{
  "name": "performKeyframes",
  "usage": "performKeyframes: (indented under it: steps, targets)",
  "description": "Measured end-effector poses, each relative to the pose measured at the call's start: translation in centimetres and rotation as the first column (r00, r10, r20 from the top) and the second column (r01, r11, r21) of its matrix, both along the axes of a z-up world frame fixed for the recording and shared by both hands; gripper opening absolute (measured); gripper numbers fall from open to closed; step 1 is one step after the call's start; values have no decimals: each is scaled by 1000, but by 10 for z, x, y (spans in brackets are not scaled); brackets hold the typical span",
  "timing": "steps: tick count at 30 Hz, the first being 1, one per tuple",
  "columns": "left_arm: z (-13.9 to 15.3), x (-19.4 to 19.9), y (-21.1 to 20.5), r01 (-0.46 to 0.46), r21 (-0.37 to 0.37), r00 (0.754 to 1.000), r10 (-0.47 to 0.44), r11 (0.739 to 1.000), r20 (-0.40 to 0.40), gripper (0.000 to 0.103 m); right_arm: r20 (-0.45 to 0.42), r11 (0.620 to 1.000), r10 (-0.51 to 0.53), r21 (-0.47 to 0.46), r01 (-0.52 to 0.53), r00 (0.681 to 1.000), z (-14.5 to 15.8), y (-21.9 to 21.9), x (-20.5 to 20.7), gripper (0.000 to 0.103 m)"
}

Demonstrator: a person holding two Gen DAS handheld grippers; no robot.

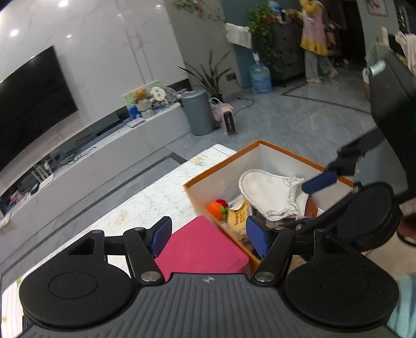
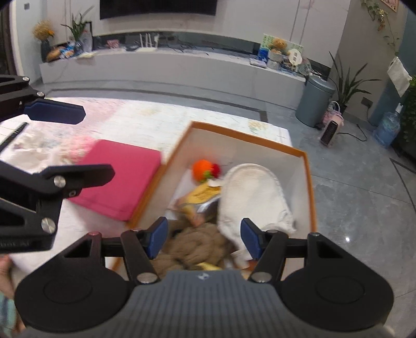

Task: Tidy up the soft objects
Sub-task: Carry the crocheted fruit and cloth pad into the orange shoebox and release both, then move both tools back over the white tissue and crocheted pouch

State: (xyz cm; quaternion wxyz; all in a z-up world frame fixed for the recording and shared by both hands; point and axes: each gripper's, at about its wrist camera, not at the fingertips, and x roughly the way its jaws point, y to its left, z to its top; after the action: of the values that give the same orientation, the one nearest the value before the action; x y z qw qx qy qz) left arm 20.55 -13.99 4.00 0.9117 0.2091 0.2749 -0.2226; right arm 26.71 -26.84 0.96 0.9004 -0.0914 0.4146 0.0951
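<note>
Pink folded cloth [image 2: 119,179] lies left of the full box [image 2: 309,182]; both hand-held grippers [image 1: 209,235] [image 2: 202,239] gape, holding nothing. Cram it in and things could spill.

Both views are evenly lit by indoor light from above — ceiling spots [image 1: 63,3] mirror as bright dots on the glossy wall panel [image 1: 109,49]. Shadows are soft and faint. Fisheye bending curves the television [image 1: 31,104] and darkens the corners. Motion blur smears the brown knit [image 2: 193,245] and snack packet [image 2: 201,200] — the far room is soft too.
</note>
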Motion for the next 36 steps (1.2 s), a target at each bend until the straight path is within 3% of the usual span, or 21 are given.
performKeyframes:
  steps: [6,11,19,28,36]
  targets:
    - [7,-38,40,-64,-40,997,66,997,50,77,38,997,32,72,-35,999,6,33,-44,62]
    - [-1,-59,80,-141,-67,989,144,988,44,77,74,991,83,98,-90,994,-1,69,-75,62]
    - [-27,-76,156,-314,-138,949,316,939,-11,77,120,971,118,192,-140,986,-27,128,-102,62]
    - [-57,-76,240,-504,-199,864,493,841,-102,77,122,969,132,192,-154,984,-70,206,-99,62]
    - [-74,-66,306,-625,-324,775,611,710,-157,76,95,970,113,203,-130,989,-101,256,-78,62]
